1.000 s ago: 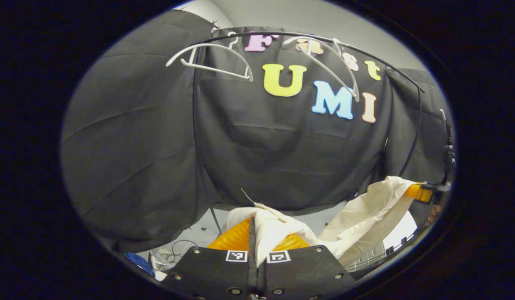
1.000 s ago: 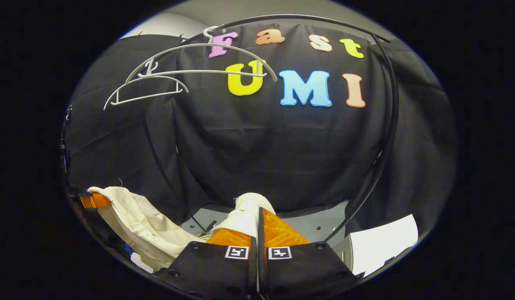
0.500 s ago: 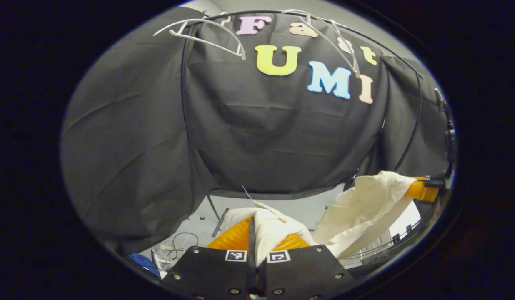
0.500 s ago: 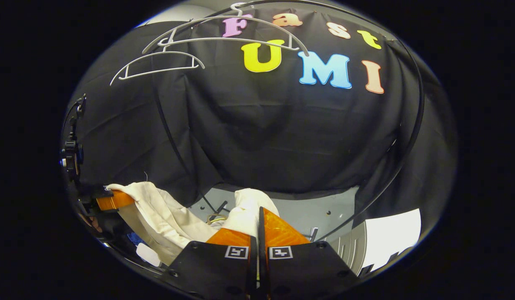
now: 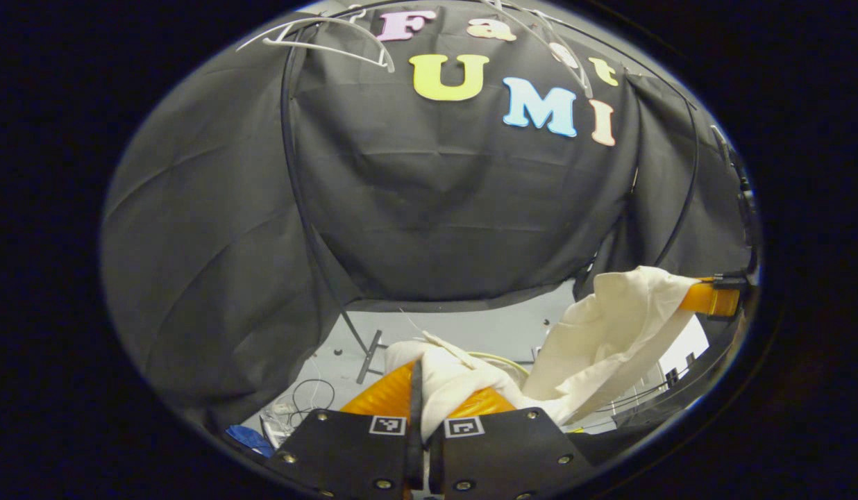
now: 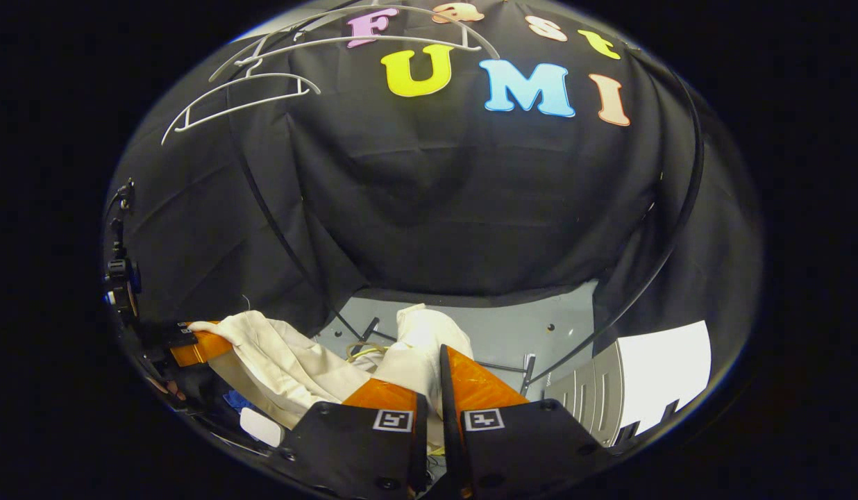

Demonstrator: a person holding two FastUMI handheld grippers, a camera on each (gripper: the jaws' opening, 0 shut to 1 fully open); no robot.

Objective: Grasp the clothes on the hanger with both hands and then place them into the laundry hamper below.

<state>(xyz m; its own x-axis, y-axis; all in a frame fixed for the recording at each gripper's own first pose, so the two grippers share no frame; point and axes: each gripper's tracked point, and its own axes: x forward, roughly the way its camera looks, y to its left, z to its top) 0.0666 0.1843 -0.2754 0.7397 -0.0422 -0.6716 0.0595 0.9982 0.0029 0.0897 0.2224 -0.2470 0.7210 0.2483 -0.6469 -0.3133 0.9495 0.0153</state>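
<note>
A cream garment (image 5: 609, 333) hangs stretched between both grippers, off the hangers. In the left gripper view, my left gripper (image 5: 418, 368) is shut on one bunched end of it, and the right gripper (image 5: 710, 300) holds the other end at the far right. In the right gripper view, my right gripper (image 6: 439, 354) is shut on a fold of the garment (image 6: 276, 354), with the left gripper (image 6: 196, 345) at the far left. Bare white hangers (image 5: 318, 38) (image 6: 241, 104) hang on the rail above. A white slatted hamper (image 6: 651, 375) stands low on the right.
The black tube garment rack (image 5: 297, 208) (image 6: 668, 236) arches around the scene, its feet on the grey floor (image 5: 464, 330). Loose cables (image 5: 307, 396) and a blue item (image 5: 248, 437) lie on the floor at the lower left.
Both grippers have come down with the garment still held. The hangers have slid up to the top of both views and more grey floor shows.
</note>
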